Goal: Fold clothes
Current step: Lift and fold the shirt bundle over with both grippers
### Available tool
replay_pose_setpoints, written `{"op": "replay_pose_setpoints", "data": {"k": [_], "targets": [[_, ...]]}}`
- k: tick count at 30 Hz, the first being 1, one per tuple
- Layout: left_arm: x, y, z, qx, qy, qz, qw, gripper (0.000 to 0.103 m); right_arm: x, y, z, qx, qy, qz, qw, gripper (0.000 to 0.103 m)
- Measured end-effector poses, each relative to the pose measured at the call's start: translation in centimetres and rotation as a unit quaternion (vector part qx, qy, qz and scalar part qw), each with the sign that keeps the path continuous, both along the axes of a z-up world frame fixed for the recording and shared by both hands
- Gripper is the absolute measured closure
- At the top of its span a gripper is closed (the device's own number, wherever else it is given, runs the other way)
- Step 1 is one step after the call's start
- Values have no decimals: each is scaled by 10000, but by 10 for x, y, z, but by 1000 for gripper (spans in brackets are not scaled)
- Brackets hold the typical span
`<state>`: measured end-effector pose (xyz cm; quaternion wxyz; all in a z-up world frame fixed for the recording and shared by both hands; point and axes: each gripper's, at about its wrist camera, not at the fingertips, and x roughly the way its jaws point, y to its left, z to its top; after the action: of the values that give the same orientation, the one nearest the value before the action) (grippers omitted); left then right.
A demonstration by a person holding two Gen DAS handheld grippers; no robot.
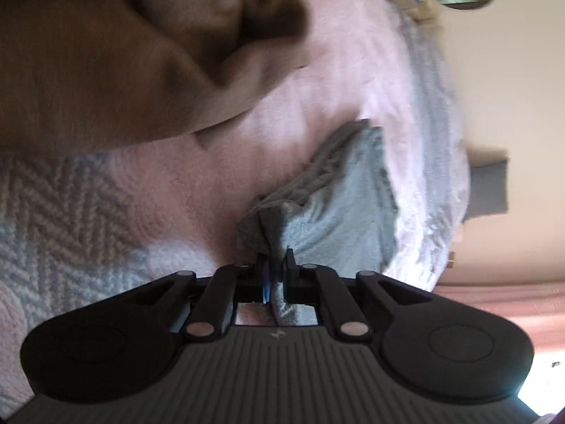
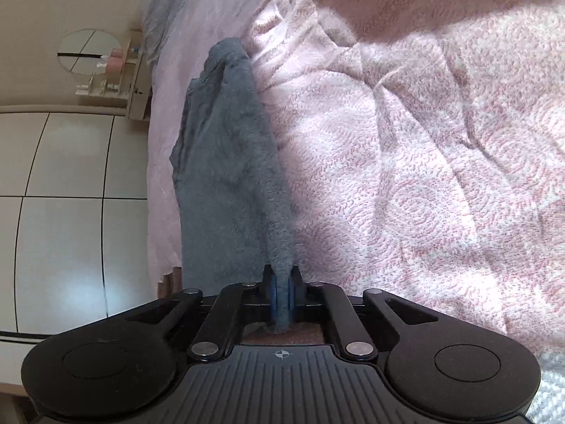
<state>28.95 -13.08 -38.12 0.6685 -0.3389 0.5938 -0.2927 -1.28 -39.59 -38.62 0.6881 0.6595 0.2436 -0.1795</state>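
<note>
A grey fleecy garment (image 1: 339, 208) lies on a pink bedspread (image 1: 197, 183). My left gripper (image 1: 275, 265) is shut on one bunched edge of it. In the right wrist view the same grey garment (image 2: 229, 162) stretches away from me along the side of the bed, and my right gripper (image 2: 281, 282) is shut on another edge of it. A brown garment (image 1: 116, 56) lies crumpled on the bed beyond the grey one in the left wrist view, blurred.
The pink bedspread (image 2: 406, 141) covers the bed, with a pale herringbone blanket (image 1: 60, 219) beside it. A tiled floor (image 2: 70, 183) and a small shelf unit with a round mirror (image 2: 113, 70) lie off the bed's edge.
</note>
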Motion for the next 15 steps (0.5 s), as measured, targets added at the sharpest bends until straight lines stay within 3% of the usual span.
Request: {"op": "replay_pose_setpoints", "data": {"k": [3,7,12,15], "targets": [[-9,11,20,-114,-270,-162,9994,101,-10,10,23,-217,-67,116,9997,100],[-28,44,38,-76,-286,-221,9993,101,-33,36,44,-146,12,453,9989,100],[-86,109,54,185,-293,-39,9994,101,-72,88,54,215,159,1164,9928,100],[-128,146,62,426,-352,201,9983,101,-95,112,58,349,219,1777,9832,100]]}}
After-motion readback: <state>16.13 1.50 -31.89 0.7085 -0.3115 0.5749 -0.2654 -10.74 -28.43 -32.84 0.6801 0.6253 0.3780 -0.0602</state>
